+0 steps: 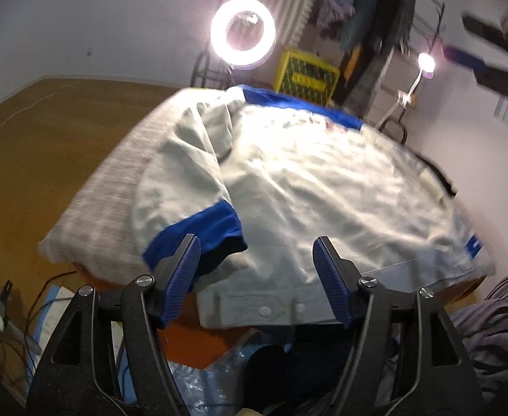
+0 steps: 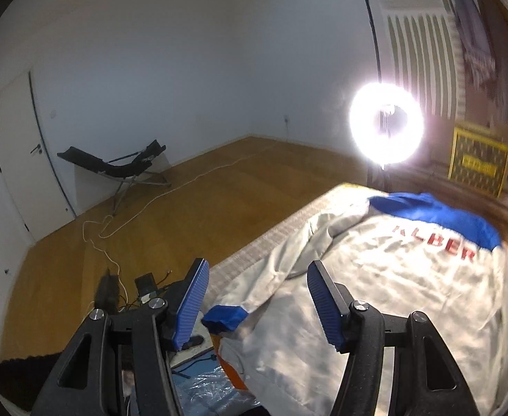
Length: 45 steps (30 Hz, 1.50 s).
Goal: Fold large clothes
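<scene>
A large grey jacket [image 1: 316, 187] with blue shoulders and blue cuffs lies back-up on a padded table [image 1: 115, 180]. One sleeve is folded inward, and its blue cuff [image 1: 198, 232] rests near the hem. My left gripper [image 1: 257, 274] hovers open over the hem and holds nothing. The snap tab of the waistband [image 1: 264, 310] sits just below its fingers. In the right wrist view the jacket [image 2: 392, 298] shows red lettering across its back. My right gripper [image 2: 257, 298] stands open above the jacket's left edge, with the blue cuff [image 2: 224, 319] below it. The right gripper also appears blurred at the upper right [image 1: 490, 59].
A bright ring light [image 1: 243, 38] stands behind the table, with a yellow crate [image 1: 306, 76] and hanging clothes [image 1: 368, 17] beside it. Cables [image 2: 122, 228] run across the wooden floor toward a black folding chair [image 2: 122, 166]. Crumpled grey fabric [image 1: 497, 319] lies at the right.
</scene>
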Tool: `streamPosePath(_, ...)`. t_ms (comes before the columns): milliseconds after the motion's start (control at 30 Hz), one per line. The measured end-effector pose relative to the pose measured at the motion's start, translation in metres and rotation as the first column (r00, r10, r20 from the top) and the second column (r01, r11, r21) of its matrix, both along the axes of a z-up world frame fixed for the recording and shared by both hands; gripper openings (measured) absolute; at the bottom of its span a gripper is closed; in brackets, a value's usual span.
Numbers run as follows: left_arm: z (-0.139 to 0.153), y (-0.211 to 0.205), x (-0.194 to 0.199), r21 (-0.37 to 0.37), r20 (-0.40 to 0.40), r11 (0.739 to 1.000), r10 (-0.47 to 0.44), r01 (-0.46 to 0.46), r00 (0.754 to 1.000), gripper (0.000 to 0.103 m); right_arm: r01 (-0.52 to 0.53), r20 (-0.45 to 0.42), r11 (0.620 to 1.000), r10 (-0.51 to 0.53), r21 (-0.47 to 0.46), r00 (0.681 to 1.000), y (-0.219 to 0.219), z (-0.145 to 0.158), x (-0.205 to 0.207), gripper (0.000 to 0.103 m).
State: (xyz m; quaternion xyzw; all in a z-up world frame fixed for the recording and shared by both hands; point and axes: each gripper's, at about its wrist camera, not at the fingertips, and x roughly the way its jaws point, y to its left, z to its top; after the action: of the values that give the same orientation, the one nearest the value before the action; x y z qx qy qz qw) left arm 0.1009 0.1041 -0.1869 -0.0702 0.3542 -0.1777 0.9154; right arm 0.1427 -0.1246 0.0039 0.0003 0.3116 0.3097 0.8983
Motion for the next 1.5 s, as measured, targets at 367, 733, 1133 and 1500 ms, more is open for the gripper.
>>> streamPosePath(367, -0.043, -0.006, 0.071, 0.172, -0.022, 0.981, 0.097, -0.092, 0.995, 0.004, -0.021, -0.156, 0.997, 0.032, 0.075, 0.987, -0.02, -0.07, 0.096, 0.063)
streamPosePath(733, 0.025, 0.051, 0.033, -0.18, 0.039, 0.981, 0.083, -0.074, 0.996, 0.002, -0.003, -0.345, 0.984, 0.066, 0.178, 0.936, 0.013, -0.12, 0.231, 0.065)
streamPosePath(1133, 0.033, 0.051, 0.034, -0.154, 0.065, 0.987, 0.051, -0.04, 0.997, 0.002, 0.209, -0.625, 0.913, 0.062, 0.35, 0.778, 0.053, -0.225, 0.324, 0.051)
streamPosePath(1500, 0.025, 0.043, 0.024, -0.074, 0.07, 0.997, 0.038, -0.033, 0.997, 0.002, 0.188, -0.577, 0.941, 0.009, 0.281, 0.817, 0.08, -0.207, 0.338, 0.001)
